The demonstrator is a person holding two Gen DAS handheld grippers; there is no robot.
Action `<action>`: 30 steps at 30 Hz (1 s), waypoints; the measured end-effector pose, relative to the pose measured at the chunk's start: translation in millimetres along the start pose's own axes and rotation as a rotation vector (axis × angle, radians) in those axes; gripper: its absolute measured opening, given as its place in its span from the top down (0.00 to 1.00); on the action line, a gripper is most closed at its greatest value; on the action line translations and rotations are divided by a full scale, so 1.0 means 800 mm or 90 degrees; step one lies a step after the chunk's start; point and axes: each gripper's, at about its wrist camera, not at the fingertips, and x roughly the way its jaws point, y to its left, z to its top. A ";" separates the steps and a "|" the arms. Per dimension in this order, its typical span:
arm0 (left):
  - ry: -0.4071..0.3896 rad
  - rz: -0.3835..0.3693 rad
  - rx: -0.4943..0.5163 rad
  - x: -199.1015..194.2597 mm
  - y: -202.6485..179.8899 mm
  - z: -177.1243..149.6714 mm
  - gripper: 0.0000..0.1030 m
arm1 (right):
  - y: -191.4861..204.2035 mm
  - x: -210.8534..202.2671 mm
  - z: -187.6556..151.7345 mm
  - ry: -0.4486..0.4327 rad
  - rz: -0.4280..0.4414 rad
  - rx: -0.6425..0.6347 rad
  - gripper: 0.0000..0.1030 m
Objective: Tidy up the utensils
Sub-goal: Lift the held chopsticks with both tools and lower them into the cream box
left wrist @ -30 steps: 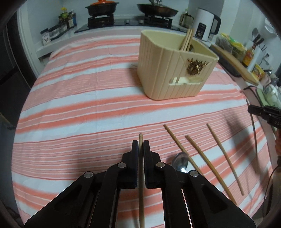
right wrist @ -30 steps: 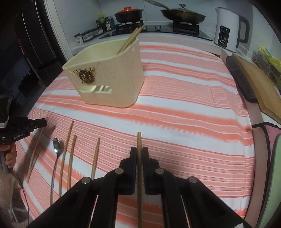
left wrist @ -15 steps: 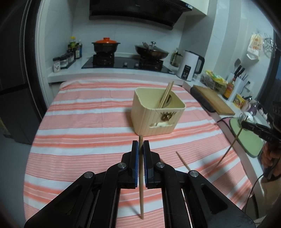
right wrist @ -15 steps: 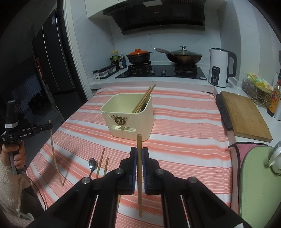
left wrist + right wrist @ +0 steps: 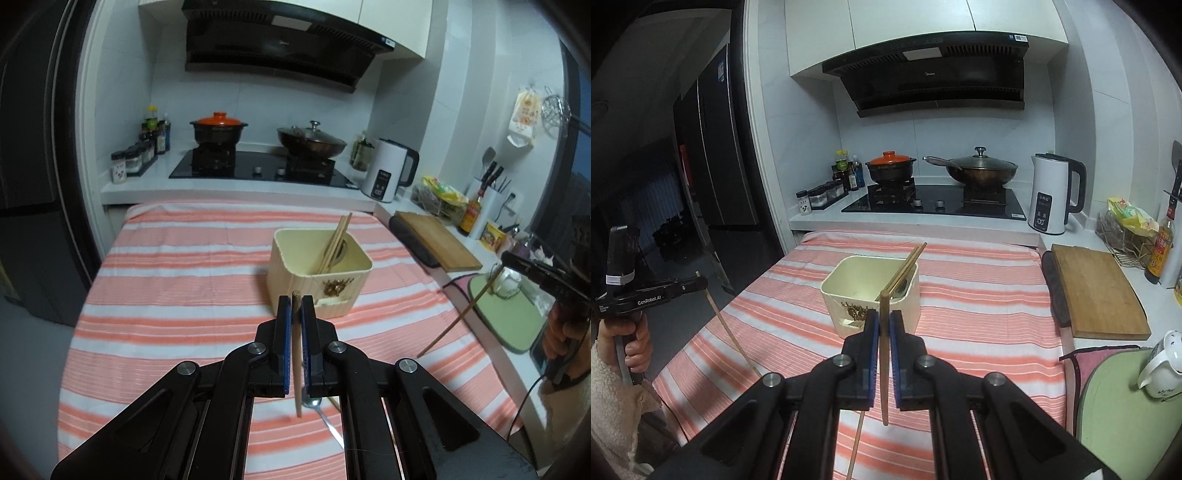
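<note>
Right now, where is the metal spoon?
In the left wrist view, the spoon lies on the striped cloth, low centre, partly hidden behind the left hand-held gripper.

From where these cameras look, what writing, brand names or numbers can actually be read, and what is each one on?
"GenRobot.AI": white print along the side of the left gripper, seen in the right wrist view.
"Midea", faint: on the front of the range hood.
Electric kettle: lit digits on its panel, too blurred to read.
Sauce bottle: red label, too small to read.
Fridge door sticker: unreadable.
</note>
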 end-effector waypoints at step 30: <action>-0.163 0.022 0.030 0.074 -0.055 0.173 0.97 | 0.028 0.083 0.145 -0.149 -0.011 -0.052 0.94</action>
